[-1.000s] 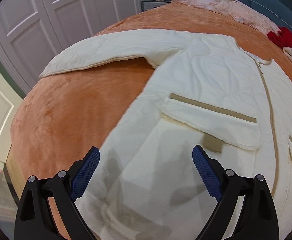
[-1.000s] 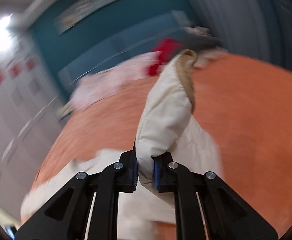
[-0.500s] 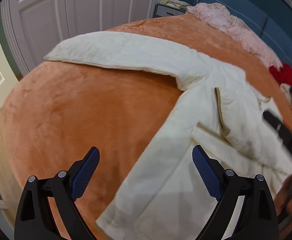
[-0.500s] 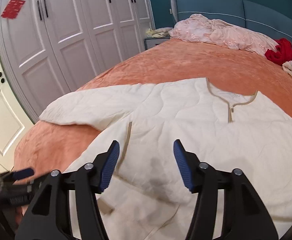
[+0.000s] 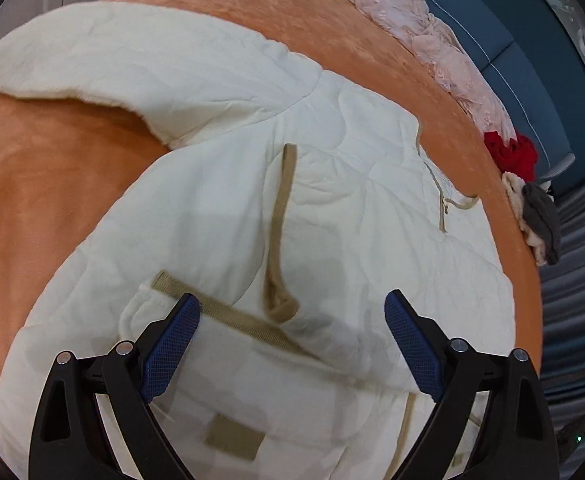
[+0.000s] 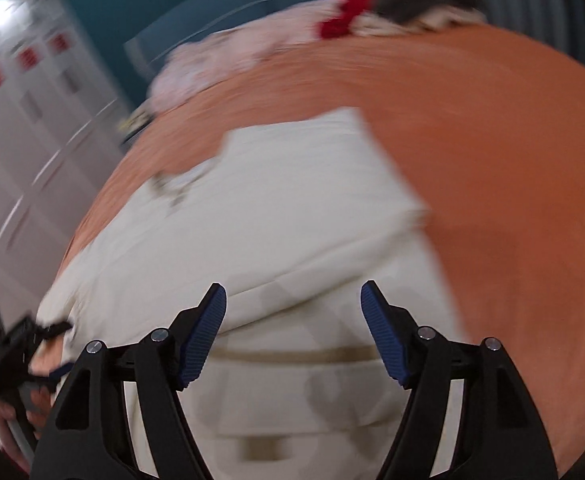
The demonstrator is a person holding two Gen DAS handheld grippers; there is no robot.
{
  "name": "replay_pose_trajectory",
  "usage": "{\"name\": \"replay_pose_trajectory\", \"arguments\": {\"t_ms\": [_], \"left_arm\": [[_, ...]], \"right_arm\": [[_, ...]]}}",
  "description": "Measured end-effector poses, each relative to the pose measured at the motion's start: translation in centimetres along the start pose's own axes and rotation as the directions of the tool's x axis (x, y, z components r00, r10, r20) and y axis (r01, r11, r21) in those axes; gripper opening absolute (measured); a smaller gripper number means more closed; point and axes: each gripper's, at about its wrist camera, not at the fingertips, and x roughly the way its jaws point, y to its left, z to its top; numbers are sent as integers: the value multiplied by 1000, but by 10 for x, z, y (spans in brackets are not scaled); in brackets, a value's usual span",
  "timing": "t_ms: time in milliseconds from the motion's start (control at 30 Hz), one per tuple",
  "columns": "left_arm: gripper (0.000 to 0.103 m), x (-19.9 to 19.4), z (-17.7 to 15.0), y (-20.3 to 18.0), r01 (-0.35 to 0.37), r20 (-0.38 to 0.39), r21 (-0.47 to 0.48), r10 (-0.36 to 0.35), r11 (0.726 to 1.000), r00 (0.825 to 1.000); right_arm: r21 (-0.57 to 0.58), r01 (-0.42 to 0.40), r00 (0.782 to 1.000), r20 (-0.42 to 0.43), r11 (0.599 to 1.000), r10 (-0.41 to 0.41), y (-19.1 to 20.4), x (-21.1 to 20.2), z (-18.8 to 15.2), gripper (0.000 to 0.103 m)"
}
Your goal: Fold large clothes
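Observation:
A cream quilted jacket (image 5: 352,208) with tan trim lies front-up on the orange bedspread (image 5: 52,184). One sleeve is folded across its body, its tan cuff (image 5: 278,308) near the pocket trim (image 5: 228,316). The other sleeve (image 5: 132,60) stretches out to the upper left. My left gripper (image 5: 292,308) hovers over the pocket and cuff, jaws wide and closing slightly, pads touching nothing. In the blurred right wrist view my right gripper (image 6: 292,296) hangs above the jacket (image 6: 292,220), jaws opening with nothing gripped. A hand (image 6: 38,400) with the other gripper shows at the lower left.
Along the bed's far side lie a pink heap of clothes (image 5: 432,40), a red garment (image 5: 512,152) and grey and beige pieces (image 5: 540,220). A blue headboard (image 5: 532,60) and grey curtain (image 5: 580,280) stand behind. White wardrobe doors (image 6: 32,120) line the left.
My right gripper let go of the sleeve, opened and dropped lower; the sleeve now lies across the jacket's body. My left gripper swung right, over the pocket.

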Motion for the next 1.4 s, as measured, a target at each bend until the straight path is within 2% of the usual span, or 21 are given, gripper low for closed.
{"name": "replay_pose_trajectory", "arguments": {"t_ms": [33,100,167,200,233,267,300,367,433,567,667,733,833,867,900,933,1000,1100,1167,1300,1400], "left_arm": [[76,1,0,-4,-9,8,18,9,1000,1000],[29,5,2,-10,-11,-13,49,11,999,1000],[10,4,5,-9,-49,0,57,50,997,999],[7,0,7,-11,-52,21,80,51,995,998],[7,-4,9,-10,-52,34,97,49,994,998],[6,-12,11,-13,-58,69,126,50,990,996],[6,-18,12,-15,-69,99,144,55,987,994],[6,-29,14,-20,-89,153,187,60,978,986],[6,-25,12,-19,-111,156,210,78,971,985],[6,12,-3,-6,-178,106,238,156,955,982],[7,20,-15,-6,-209,163,271,169,940,972],[10,22,-20,-5,-222,199,281,169,934,965],[12,23,-22,-1,-211,227,274,150,938,962],[12,23,-22,1,-202,230,269,140,942,963],[13,23,-23,1,-196,233,267,134,944,963],[13,22,-24,1,-188,236,264,126,946,963],[15,22,-24,2,-167,241,254,105,953,965],[15,21,-25,4,-138,240,238,80,961,968],[15,20,-25,6,-123,241,231,66,965,968],[16,22,-28,6,-122,249,232,63,965,967],[18,23,-29,7,-118,256,235,56,965,965]], "right_arm": [[45,-3,1000,0,999,3,-13,4,4,68],[128,-13,1000,3,992,13,-35,15,12,68],[175,-34,999,5,984,34,-45,24,20,66],[197,-60,998,6,979,60,-49,31,26,54],[203,-78,997,3,976,79,-48,34,30,44],[204,-89,996,-2,975,92,-46,36,36,21],[197,-95,995,4,976,96,-42,36,41,11],[144,-119,992,52,982,113,-28,25,47,9],[79,-75,995,72,994,69,-20,20,44,9],[39,23,1000,-17,999,-23,-28,49,22,9],[27,42,999,-14,999,-42,-27,51,19,10],[-9,87,996,-7,996,-87,-18,48,20,15],[-85,193,979,76,977,-187,9,22,19,17],[-108,208,973,121,972,-195,20,11,18,18],[-132,216,968,162,967,-194,31,0,15,23],[-165,206,966,193,965,-173,49,-8,13,28],[-255,155,976,190,954,-108,88,-9,9,42],[-380,80,991,126,922,-34,140,15,-7,40],[-412,51,996,82,910,-18,160,33,-19,40],[-430,45,999,2,902,-48,171,72,-46,40],[-429,57,997,-20,901,-73,165,88,-60,40]]}}
